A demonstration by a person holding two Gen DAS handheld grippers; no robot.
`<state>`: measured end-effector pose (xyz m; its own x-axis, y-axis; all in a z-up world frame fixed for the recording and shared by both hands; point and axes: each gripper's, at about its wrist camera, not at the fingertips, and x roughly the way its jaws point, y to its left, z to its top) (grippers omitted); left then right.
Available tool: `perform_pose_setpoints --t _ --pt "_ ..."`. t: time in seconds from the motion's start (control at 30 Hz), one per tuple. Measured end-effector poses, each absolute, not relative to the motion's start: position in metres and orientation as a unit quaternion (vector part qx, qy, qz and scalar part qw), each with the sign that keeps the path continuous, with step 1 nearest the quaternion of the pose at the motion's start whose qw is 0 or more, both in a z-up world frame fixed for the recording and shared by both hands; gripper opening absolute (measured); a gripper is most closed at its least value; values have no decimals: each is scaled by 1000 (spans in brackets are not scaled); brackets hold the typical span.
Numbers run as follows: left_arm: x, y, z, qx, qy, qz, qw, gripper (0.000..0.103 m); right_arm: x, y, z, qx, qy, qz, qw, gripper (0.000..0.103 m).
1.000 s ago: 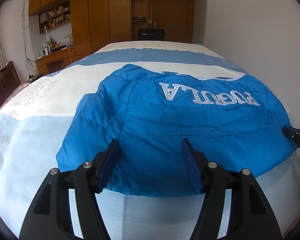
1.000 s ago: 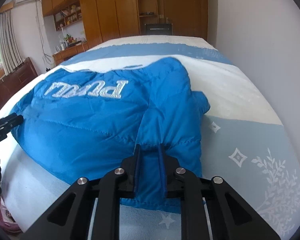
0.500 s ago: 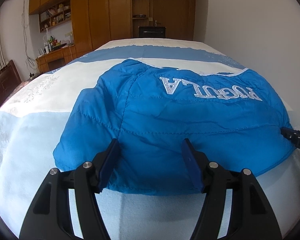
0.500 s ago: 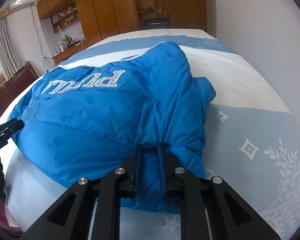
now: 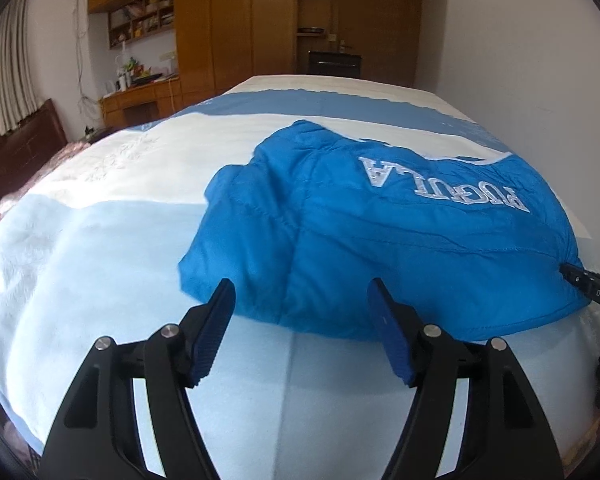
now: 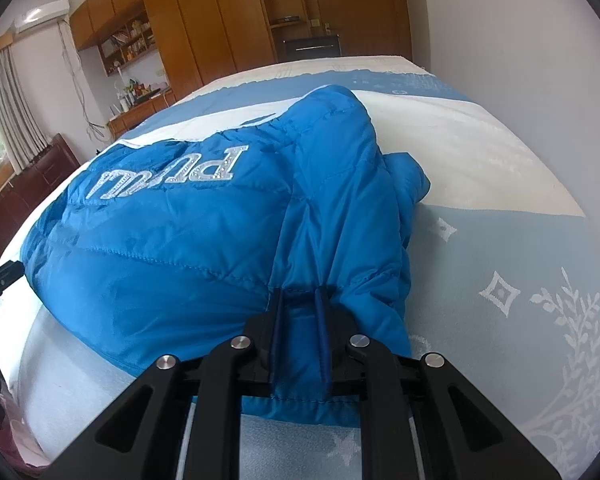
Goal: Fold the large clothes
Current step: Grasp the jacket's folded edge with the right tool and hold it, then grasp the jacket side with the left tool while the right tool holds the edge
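Left wrist view looks along the left hand-held gripper [image 5: 300, 312], whose jaws stand well apart and are opening, with nothing pinched between them; its blue pads [image 5: 214, 330] hover just at the near hem of the blue padded jacket [image 5: 380, 248], over the pale blue bedspread [image 5: 100, 280]. The jacket lies spread on the bed, nearer its right side, with silver lettering [image 5: 444, 188] reading upside down across it. At the right edge of this view the black tip of the other tool meets the jacket's hem. Right wrist view shows the right hand-held gripper [image 6: 300, 312] clamped on a fold of the jacket's near edge, the fabric bunched between its narrow blue pads [image 6: 322, 320] and pulled up into a ridge running away from them. A puffy sleeve [image 6: 408, 184] lies tucked at the jacket's right side. Wooden wardrobes [image 5: 236, 28] and a white wall [image 6: 520, 40] stand beyond the bed.
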<state>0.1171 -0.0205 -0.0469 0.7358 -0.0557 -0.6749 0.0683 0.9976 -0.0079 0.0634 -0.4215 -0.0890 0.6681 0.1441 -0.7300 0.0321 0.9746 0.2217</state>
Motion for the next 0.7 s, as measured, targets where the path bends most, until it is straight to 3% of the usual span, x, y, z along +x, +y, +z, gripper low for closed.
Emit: perform_pose_setpoints --t 0.7 --pt "151 44 -88 -251 427 -52 867 82 67 -425 -90 127 411 40 902 14"
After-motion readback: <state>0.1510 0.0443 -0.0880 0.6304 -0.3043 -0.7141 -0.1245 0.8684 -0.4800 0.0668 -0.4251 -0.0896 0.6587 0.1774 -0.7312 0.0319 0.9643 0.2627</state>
